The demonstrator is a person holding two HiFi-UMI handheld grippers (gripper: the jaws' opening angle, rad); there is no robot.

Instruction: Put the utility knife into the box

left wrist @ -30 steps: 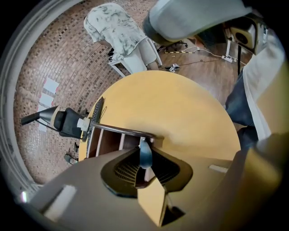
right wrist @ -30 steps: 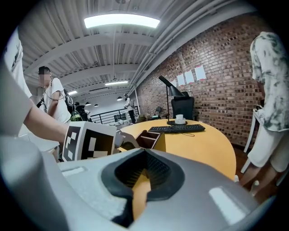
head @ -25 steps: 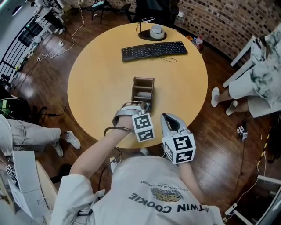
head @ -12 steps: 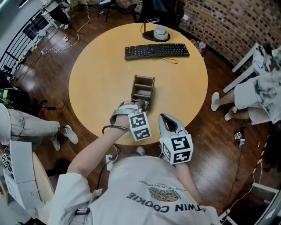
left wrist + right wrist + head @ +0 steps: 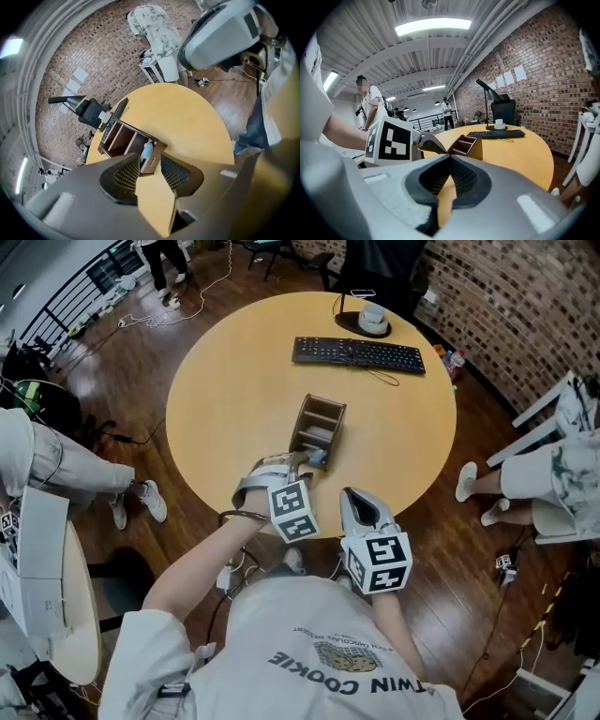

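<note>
A brown wooden box (image 5: 319, 427) with several compartments stands mid-table, also seen as the box (image 5: 123, 140) in the left gripper view. The light-blue utility knife (image 5: 147, 151) rests in its nearest compartment and shows at the box's near end as the knife (image 5: 317, 457) from above. My left gripper (image 5: 300, 463) sits right at that end. Its jaws stand wide apart and are closing slightly, with the pads (image 5: 125, 174) pressing on nothing. My right gripper (image 5: 361, 507) hovers at the table's near edge, shut and empty, with its pads (image 5: 457, 174) meeting at the tips.
The round wooden table (image 5: 234, 381) carries a black keyboard (image 5: 358, 353) and a white cup on a black base (image 5: 372, 317) at the far side. A seated person (image 5: 553, 474) is to the right, and another person's leg (image 5: 56, 474) is on the left. Cables lie on the floor.
The head view has swung, so the table sits further right in the picture. My left gripper stays at the box's near end. The right gripper has barely moved.
</note>
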